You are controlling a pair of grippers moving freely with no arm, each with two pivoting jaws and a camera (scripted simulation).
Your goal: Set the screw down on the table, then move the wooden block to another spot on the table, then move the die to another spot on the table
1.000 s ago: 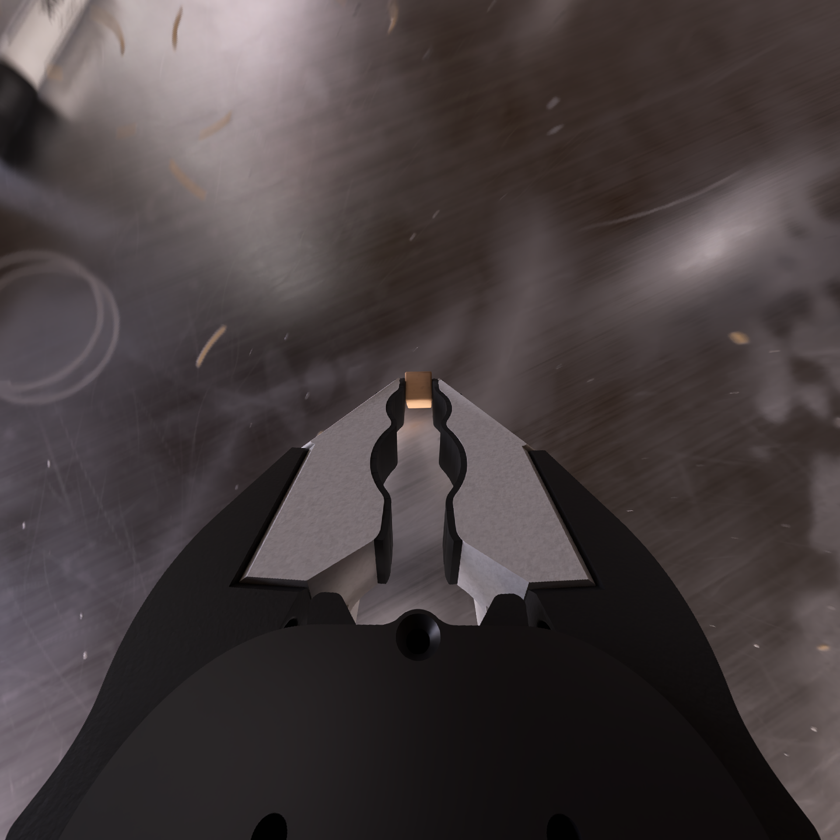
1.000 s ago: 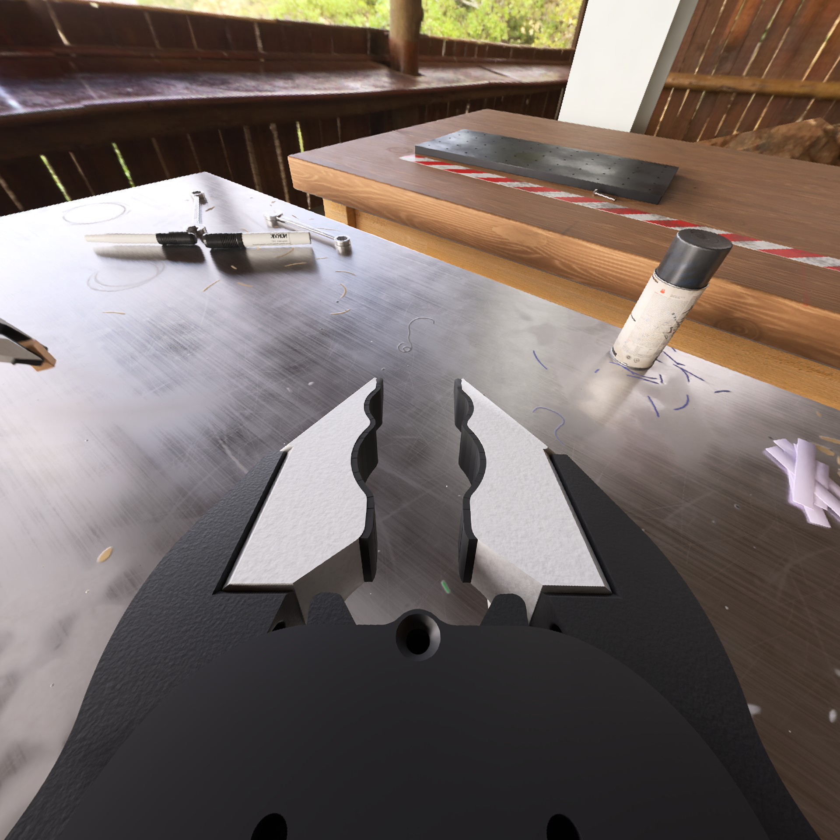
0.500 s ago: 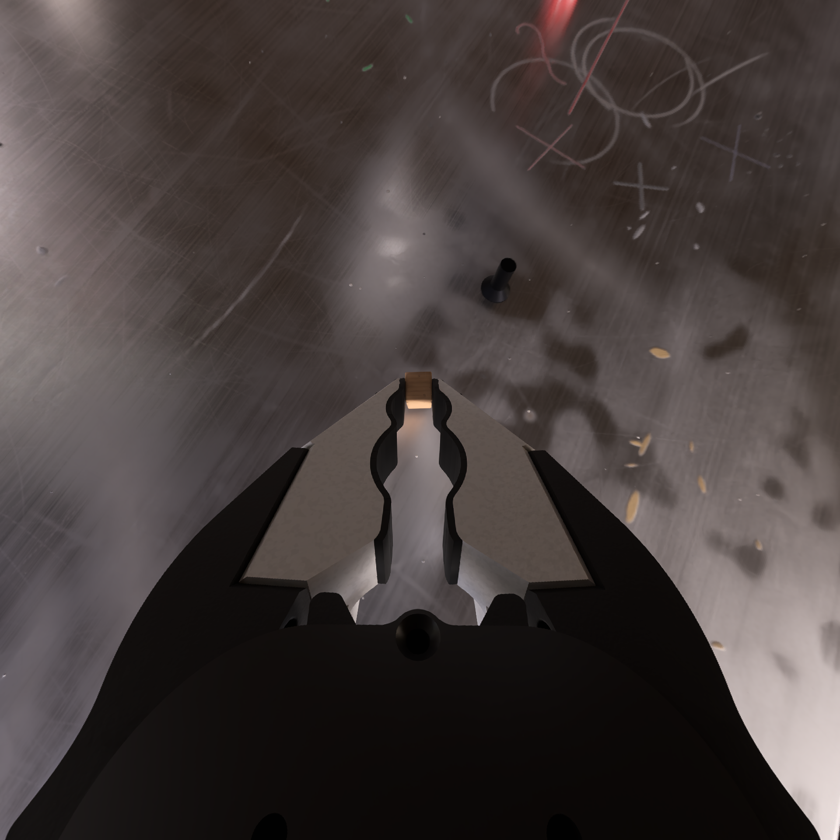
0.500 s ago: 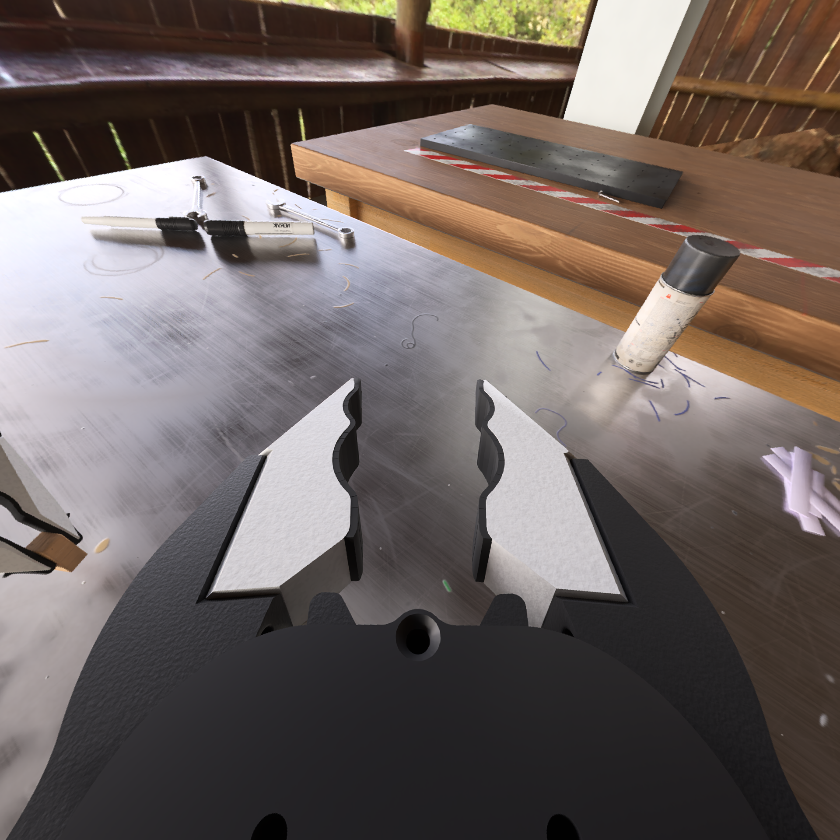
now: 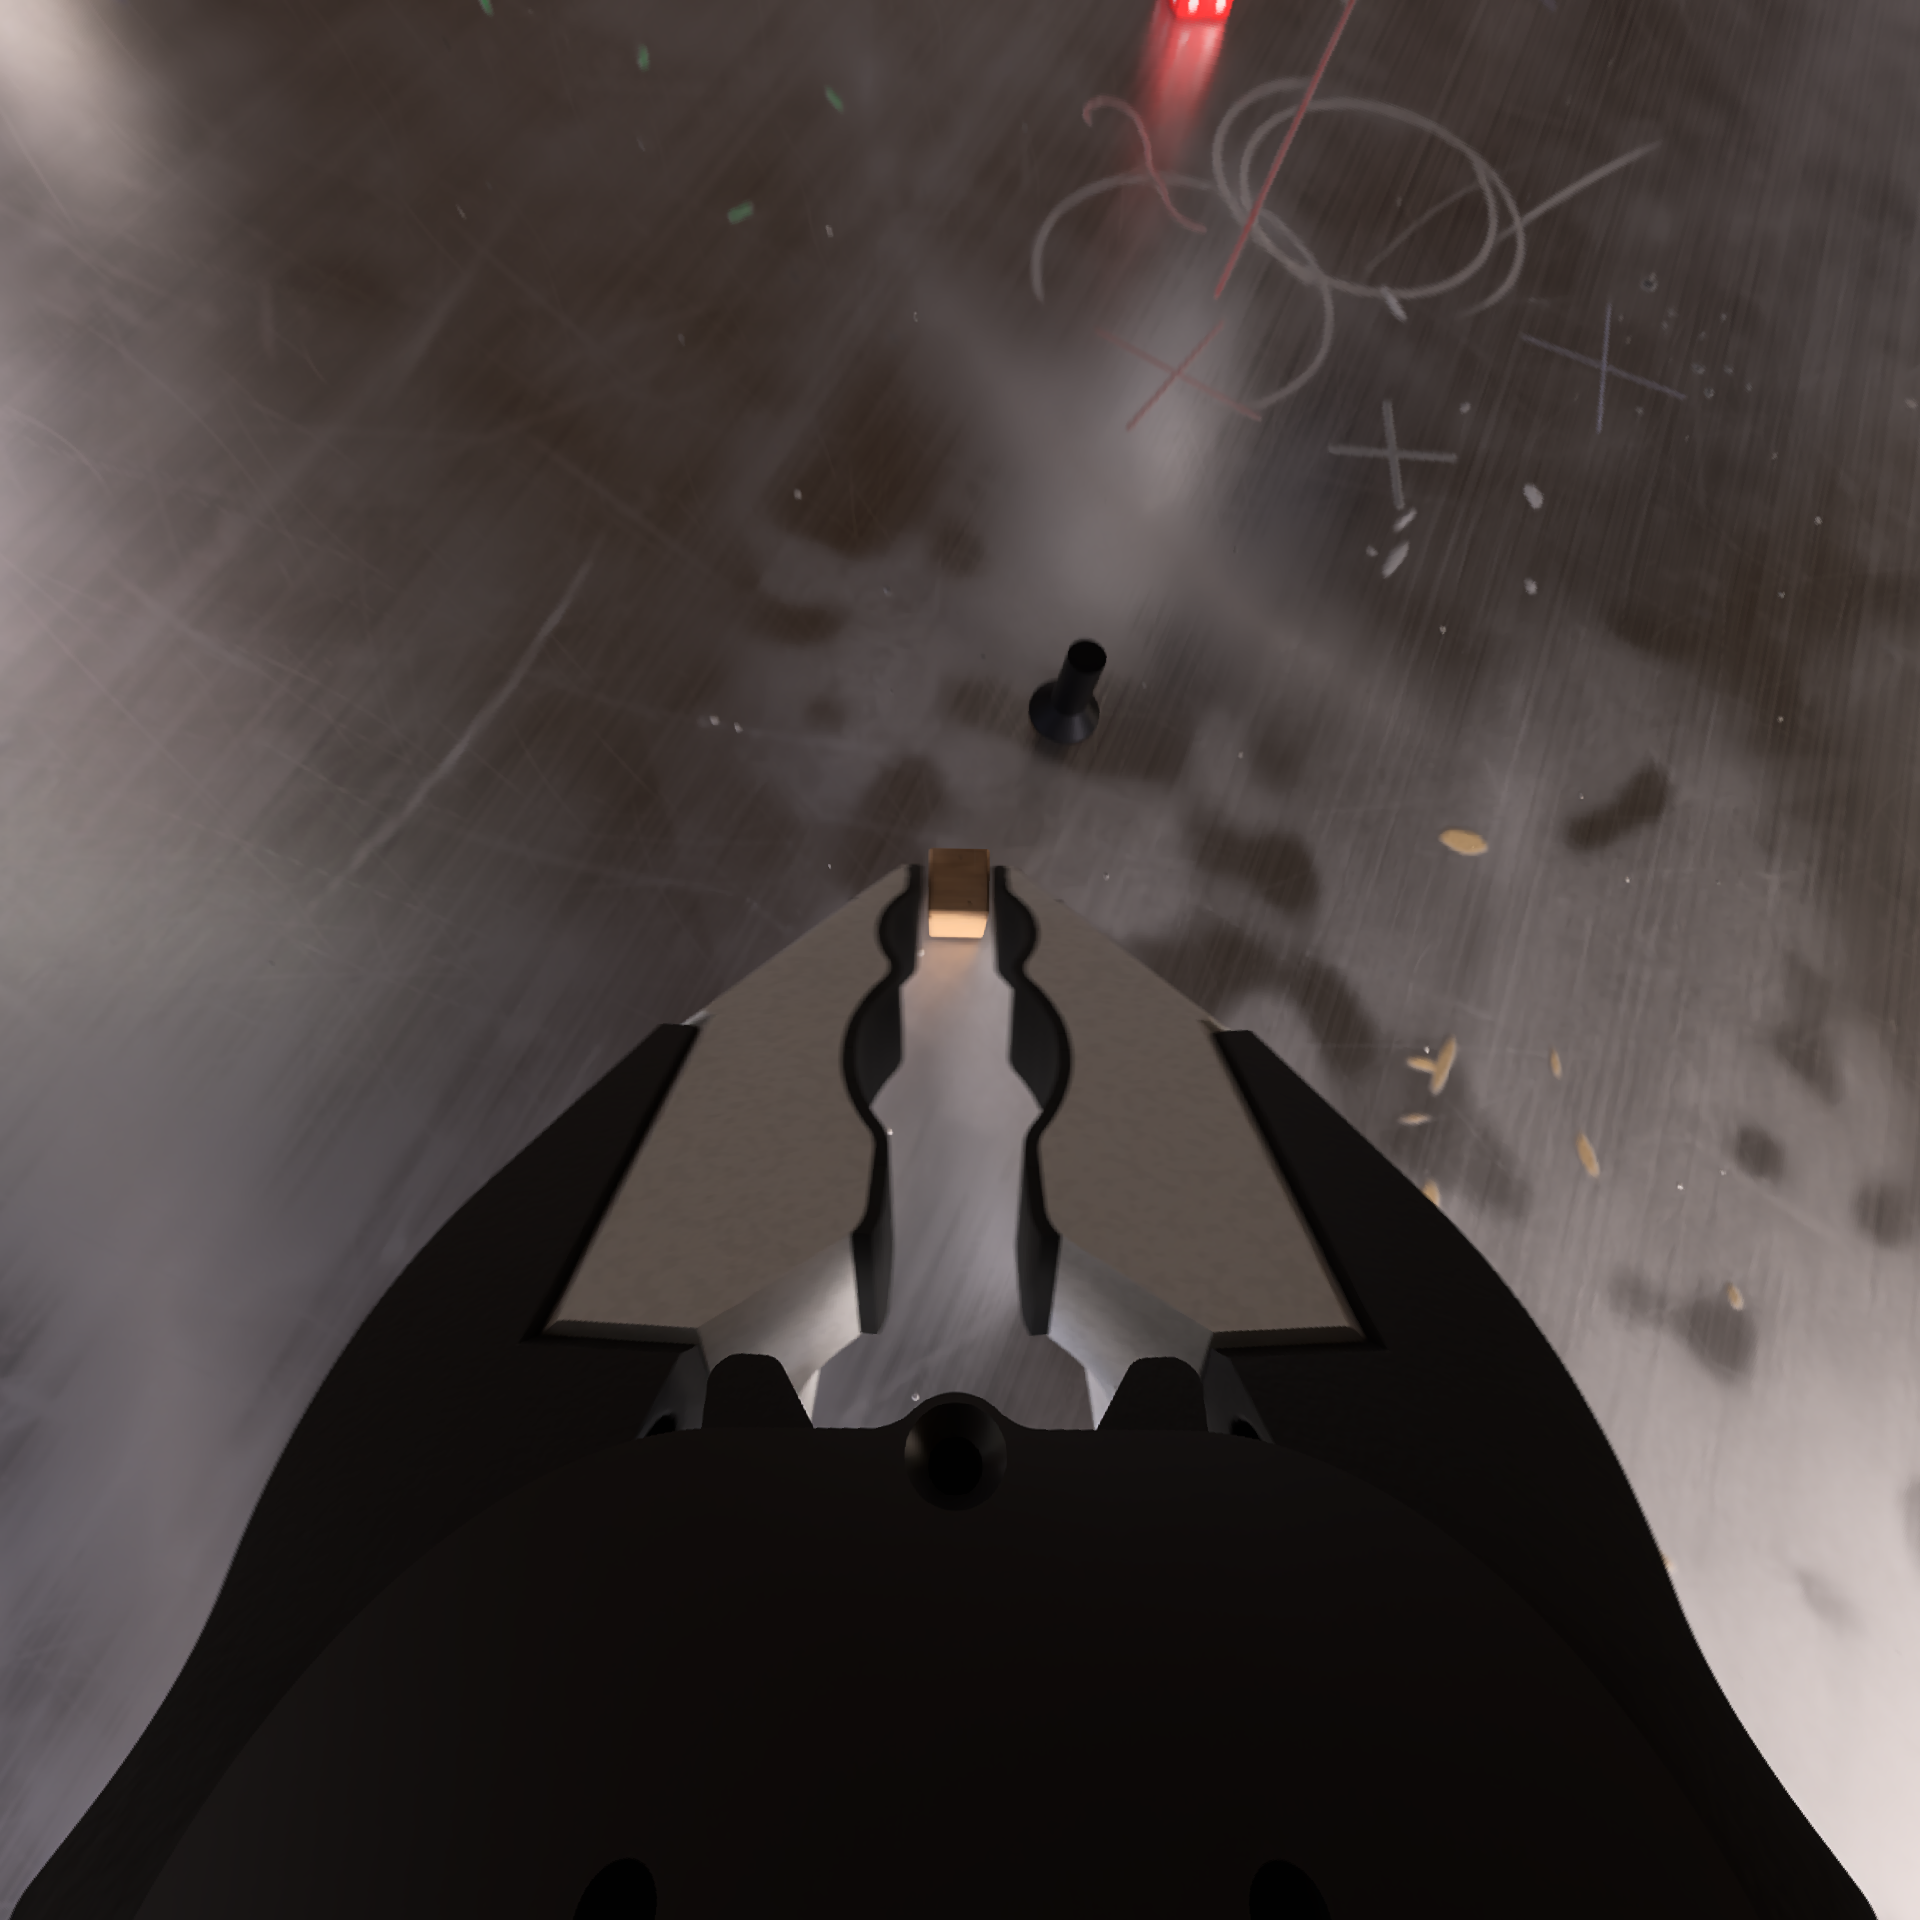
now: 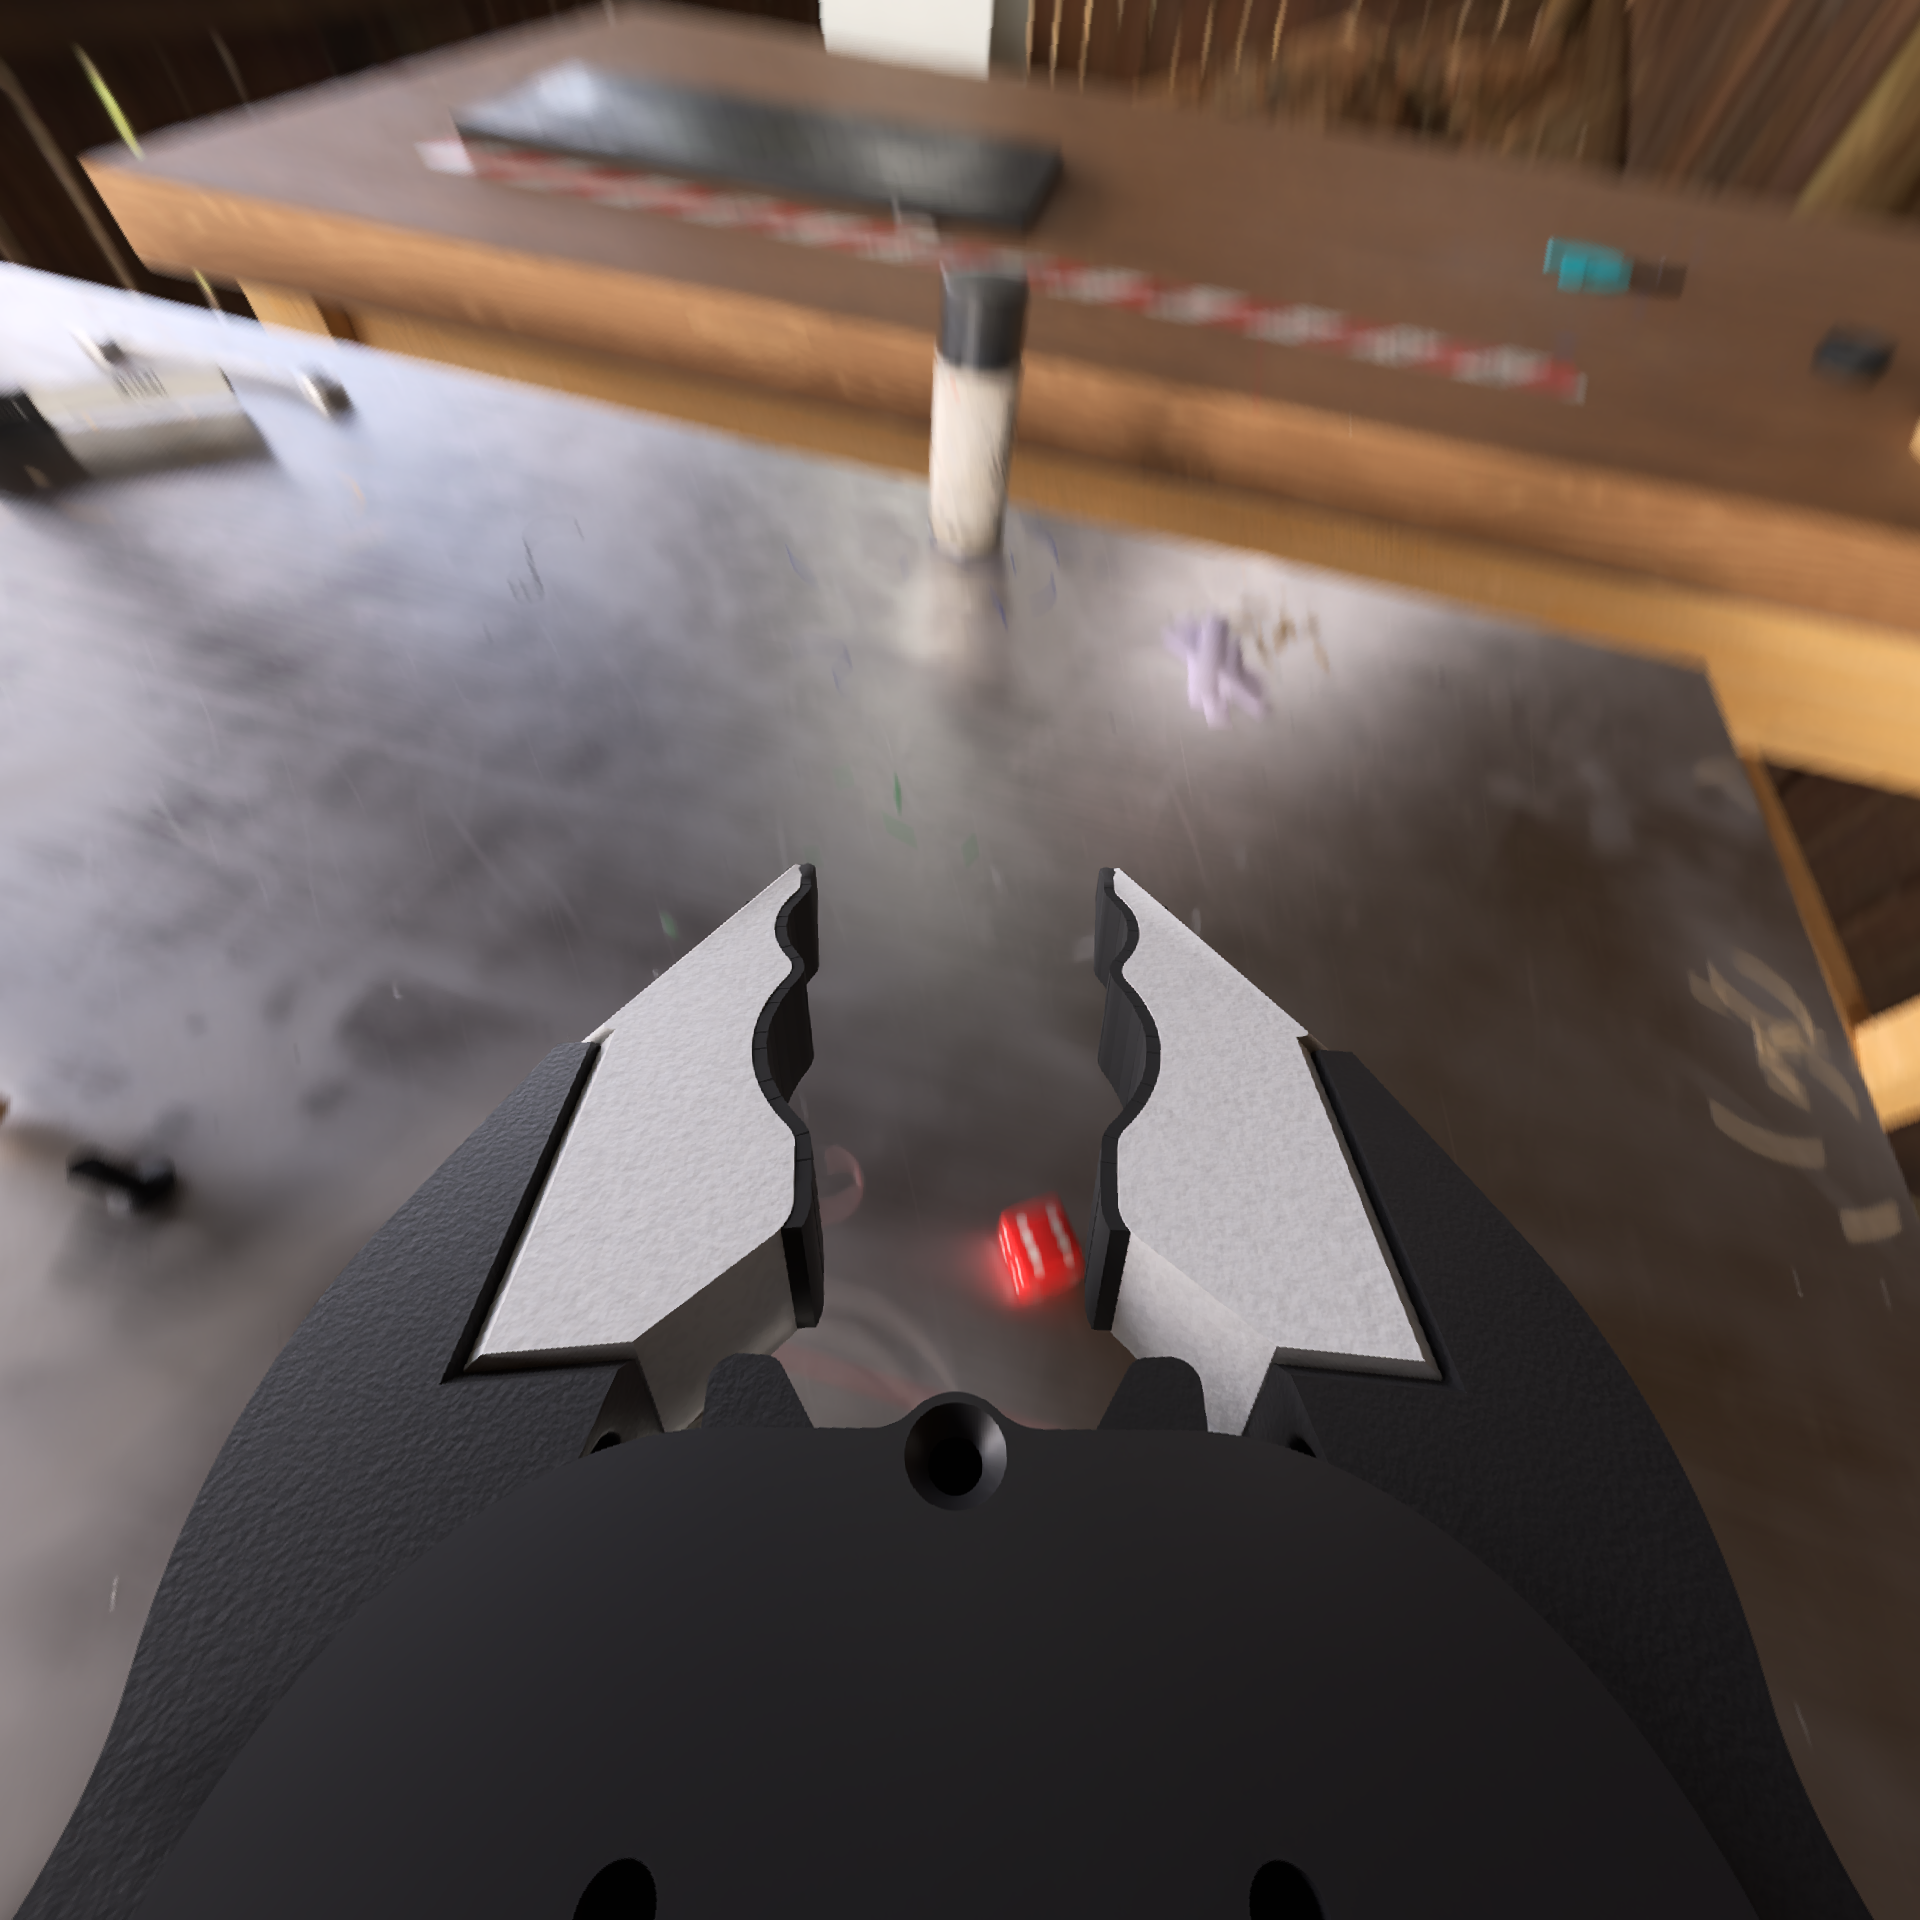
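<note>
My left gripper [image 5: 958, 883] is shut on a small wooden block [image 5: 957, 894] held between its tips above the metal table [image 5: 416, 623]. A black screw [image 5: 1068, 694] stands on its head on the table just beyond the tips. The red die [image 5: 1195, 8] shows at the top edge of the left wrist view. My right gripper [image 6: 956, 894] is open and empty. The red die [image 6: 1037, 1255] lies on the table below it, seen between the fingers, close to the right one. The black screw [image 6: 120, 1174] is blurred at the far left of the right wrist view.
A spray can [image 6: 975, 410] stands at the far edge of the table, before a wooden bench [image 6: 1351, 447] carrying a dark slab [image 6: 758, 145]. Markers and a wrench [image 6: 135, 416] lie at the far left. Pale paper scraps [image 6: 1216, 665] lie right of the can. The table's right edge [image 6: 1787, 831] is near.
My right gripper has swung right and tilted down over the die, and opened wider. My left gripper, still holding the block, has moved a little nearer the screw.
</note>
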